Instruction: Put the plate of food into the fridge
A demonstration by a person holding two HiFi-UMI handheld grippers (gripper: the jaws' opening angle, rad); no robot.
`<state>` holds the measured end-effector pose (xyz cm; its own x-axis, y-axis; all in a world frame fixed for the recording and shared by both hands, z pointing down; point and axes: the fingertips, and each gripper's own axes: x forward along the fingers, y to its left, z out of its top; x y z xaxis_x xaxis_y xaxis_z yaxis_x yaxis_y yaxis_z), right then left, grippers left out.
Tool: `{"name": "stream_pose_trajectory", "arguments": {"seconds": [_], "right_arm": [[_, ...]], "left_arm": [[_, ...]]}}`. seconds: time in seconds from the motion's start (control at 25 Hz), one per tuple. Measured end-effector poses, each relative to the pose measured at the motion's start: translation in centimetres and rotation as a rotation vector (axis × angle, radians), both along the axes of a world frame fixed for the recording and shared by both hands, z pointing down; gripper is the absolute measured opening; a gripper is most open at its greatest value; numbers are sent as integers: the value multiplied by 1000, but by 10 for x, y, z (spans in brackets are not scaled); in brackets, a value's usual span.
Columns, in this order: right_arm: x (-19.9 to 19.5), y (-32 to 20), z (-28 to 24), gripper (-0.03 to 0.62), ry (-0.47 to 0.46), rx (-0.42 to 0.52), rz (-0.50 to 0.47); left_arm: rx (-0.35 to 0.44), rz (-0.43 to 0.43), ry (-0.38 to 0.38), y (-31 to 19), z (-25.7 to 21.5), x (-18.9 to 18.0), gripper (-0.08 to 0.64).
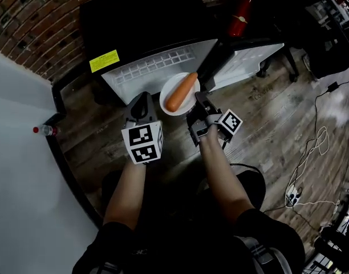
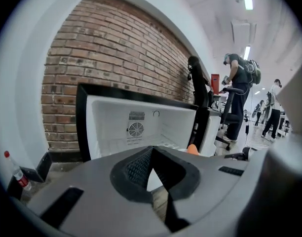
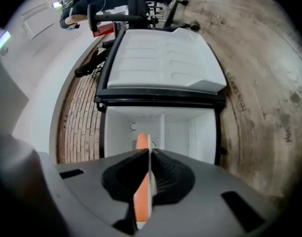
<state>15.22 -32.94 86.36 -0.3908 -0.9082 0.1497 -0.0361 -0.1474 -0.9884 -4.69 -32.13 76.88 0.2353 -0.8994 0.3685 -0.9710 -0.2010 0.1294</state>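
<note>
the fridge (image 1: 154, 67) stands open, its door (image 1: 248, 59) wide to one side, the white inside bare as far as shows. the right gripper (image 1: 201, 99) is clamped on the rim of the plate (image 1: 189, 101), which carries one long orange piece of food (image 1: 182, 91). the plate hangs just in front of the fridge opening, not yet inside. the left gripper (image 1: 141, 105), jaws together on nothing, is beside it. opening looks done; setting the plate inside, letting go and closing the door seem left.

The plate (image 1: 171, 88) is showing white, the food (image 1: 182, 92) orange, the fridge (image 1: 151, 67) white inside and black outside, the bricks (image 1: 32, 16) red-brown.
</note>
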Motion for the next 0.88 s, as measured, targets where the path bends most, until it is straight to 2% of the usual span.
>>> {"name": "stream_pose_trajectory", "arguments": {"seconds": [0.24,0.4,0.52,0.68,0.88], "right_arm": [[-37,-16,78,28,-6,-69,-5],[-70,-34,115,28,-45,-67,14],[-100,-55,137,28,-54,-56,12],[-129,-81,161,28,-5,-60,23],[-147,-116,183,28,16,-66,83]], "left_arm": [[-43,-42,50,13,41,-28,-6],[-11,-49,40,24,37,-54,-6],[-47,-86,107,30,47,-80,-5],[-86,-122,177,33,61,-108,-6],[-84,-163,94,34,70,-141,-6]]}}
